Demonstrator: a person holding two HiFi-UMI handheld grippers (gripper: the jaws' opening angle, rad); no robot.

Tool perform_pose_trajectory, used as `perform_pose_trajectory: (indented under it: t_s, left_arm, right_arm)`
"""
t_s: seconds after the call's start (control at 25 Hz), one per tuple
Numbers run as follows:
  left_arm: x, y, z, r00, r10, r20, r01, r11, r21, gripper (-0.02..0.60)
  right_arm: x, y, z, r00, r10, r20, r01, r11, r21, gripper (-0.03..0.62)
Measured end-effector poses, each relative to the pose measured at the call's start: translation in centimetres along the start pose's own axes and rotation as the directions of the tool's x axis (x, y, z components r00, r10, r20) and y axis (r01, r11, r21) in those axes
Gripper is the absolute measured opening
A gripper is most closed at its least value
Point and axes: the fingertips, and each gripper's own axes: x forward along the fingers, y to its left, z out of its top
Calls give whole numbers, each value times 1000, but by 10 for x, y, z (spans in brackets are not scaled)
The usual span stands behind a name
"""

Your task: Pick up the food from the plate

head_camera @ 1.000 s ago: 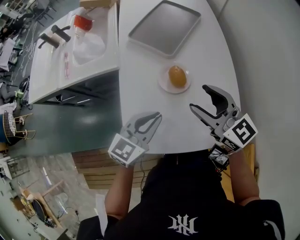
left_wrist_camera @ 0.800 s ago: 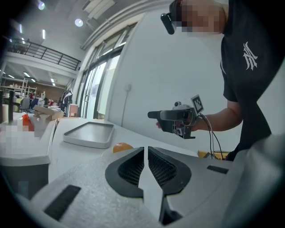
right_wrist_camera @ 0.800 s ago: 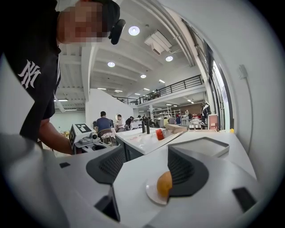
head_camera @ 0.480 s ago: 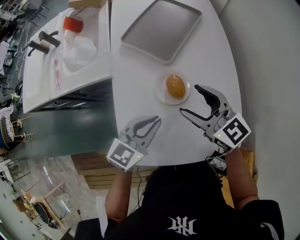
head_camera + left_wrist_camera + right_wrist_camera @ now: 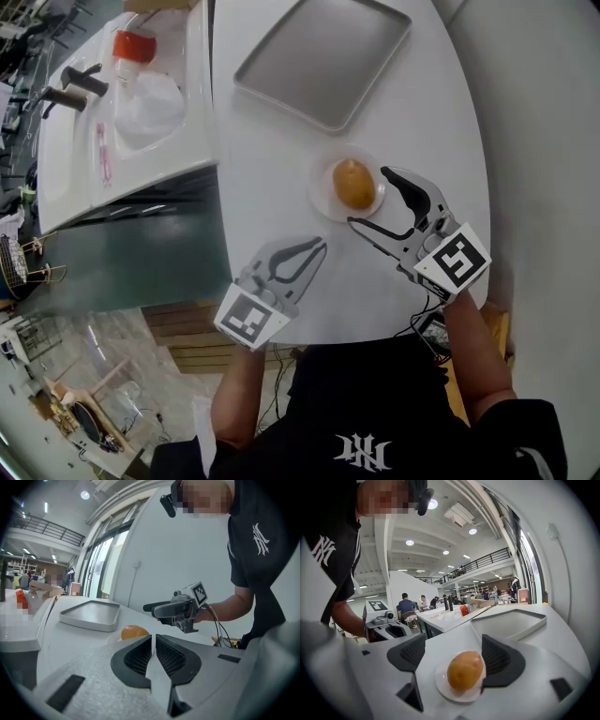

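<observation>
A golden-brown bun (image 5: 353,183) lies on a small white plate (image 5: 321,195) in the middle of the white table. My right gripper (image 5: 369,198) sits just right of the plate, and its jaws are opening. In the right gripper view the bun (image 5: 465,670) shows between the two dark pads (image 5: 412,651), and neither pad touches it. My left gripper (image 5: 317,248) hovers near the table's front edge, left of the plate, with its jaws shut and nothing in them. The left gripper view shows those shut tips (image 5: 153,637), with the bun (image 5: 133,632) and the right gripper (image 5: 164,609) beyond.
A grey metal tray (image 5: 323,56) lies at the far side of the table, behind the plate. A second white table at the left holds a red-capped bottle (image 5: 131,45) and a plastic bag. The front edge of the white table runs close under both grippers.
My right gripper has moved forward and left up to the plate, and its jaws have spread wider. The left gripper has stayed about where it was, still shut.
</observation>
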Motion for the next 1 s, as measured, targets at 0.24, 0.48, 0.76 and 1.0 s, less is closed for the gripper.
perform_pose_trajectory:
  t_s: [0.24, 0.48, 0.76, 1.0]
  left_arm:
    - [6, 5, -5, 1000, 2, -11, -3, 1000, -8, 8]
    - [9, 9, -9, 1000, 6, -25, -6, 1000, 0, 8]
    - [10, 15, -17, 999, 11, -30, -12, 1000, -26, 9]
    - [5, 20, -22, 999, 27, -30, -28, 999, -40, 9]
  right_arm:
    - [12, -13, -20, 999, -18, -33, 19, 999, 27, 347]
    - [26, -20, -39, 997, -40, -73, 42, 998, 36, 360]
    - [44, -29, -59, 989, -63, -132, 68, 997, 36, 364]
    - [55, -29, -74, 976, -63, -208, 64, 998, -6, 363]
